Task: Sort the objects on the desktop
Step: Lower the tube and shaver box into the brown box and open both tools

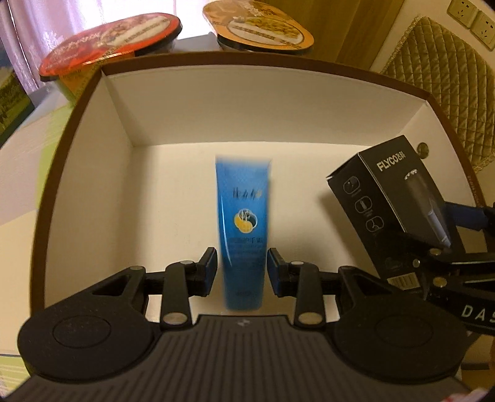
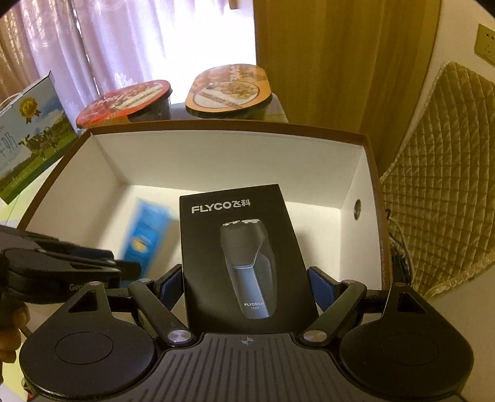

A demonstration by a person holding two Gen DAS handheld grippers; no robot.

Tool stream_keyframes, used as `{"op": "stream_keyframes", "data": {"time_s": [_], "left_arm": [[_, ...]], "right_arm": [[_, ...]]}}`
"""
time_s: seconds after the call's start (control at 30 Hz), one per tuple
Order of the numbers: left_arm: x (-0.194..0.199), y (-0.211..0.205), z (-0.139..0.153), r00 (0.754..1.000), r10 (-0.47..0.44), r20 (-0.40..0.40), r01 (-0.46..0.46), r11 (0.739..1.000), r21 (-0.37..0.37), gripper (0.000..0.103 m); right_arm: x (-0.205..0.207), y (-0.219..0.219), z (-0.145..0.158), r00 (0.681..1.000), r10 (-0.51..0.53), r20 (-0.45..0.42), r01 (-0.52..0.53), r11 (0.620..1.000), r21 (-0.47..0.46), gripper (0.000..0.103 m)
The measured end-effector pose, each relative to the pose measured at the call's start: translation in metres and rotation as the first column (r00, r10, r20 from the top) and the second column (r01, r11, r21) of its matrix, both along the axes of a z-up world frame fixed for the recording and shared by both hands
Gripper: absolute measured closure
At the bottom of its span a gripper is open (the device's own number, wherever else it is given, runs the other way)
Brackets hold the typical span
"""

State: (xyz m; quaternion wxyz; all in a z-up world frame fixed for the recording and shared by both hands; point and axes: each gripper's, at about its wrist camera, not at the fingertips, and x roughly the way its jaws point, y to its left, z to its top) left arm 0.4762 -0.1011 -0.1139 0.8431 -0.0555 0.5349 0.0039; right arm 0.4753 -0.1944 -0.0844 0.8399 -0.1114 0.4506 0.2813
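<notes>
A blue tube (image 1: 243, 216) stands upright and blurred inside a big box with a brown rim (image 1: 247, 57) and white walls. My left gripper (image 1: 242, 267) is open, with a thin gap between each blue pad and the tube. The right wrist view shows the tube (image 2: 145, 235) smeared low on the left of the box (image 2: 216, 123). My right gripper (image 2: 247, 286) is shut on a black FLYCO shaver box (image 2: 241, 247), held over the box's right half. The shaver box (image 1: 389, 204) appears tilted in the left wrist view.
Behind the big box stand two instant noodle bowls, one with a red lid (image 1: 117, 40), one with an orange lid (image 1: 260, 27). A milk carton (image 2: 27, 133) is at the left. A quilted chair cushion (image 1: 448, 77) lies to the right.
</notes>
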Motion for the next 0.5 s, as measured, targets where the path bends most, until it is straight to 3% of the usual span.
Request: {"op": "stream_keyframes", "data": {"time_s": [0.27, 0.37, 0.43, 0.5], "left_arm": [[-0.006, 0.008, 0.011, 1.0, 0.013, 0.009, -0.013, 0.999, 0.036, 0.07], [-0.01, 0.011, 0.012, 1.0, 0.019, 0.007, -0.019, 0.998, 0.052, 0.066], [-0.013, 0.015, 0.014, 1.0, 0.028, 0.009, -0.028, 0.998, 0.057, 0.056], [-0.016, 0.018, 0.016, 0.999, 0.033, 0.014, -0.033, 0.998, 0.057, 0.051]], "right_arm": [[0.002, 0.018, -0.01, 1.0, 0.015, 0.004, -0.015, 0.999, -0.04, 0.023], [0.004, 0.023, -0.013, 1.0, 0.018, 0.008, -0.017, 0.999, -0.039, 0.021], [0.003, 0.025, -0.015, 0.999, 0.036, 0.017, -0.035, 0.999, -0.039, 0.02], [0.0, 0.026, -0.012, 0.997, 0.067, 0.042, -0.066, 0.997, -0.033, 0.012]]}}
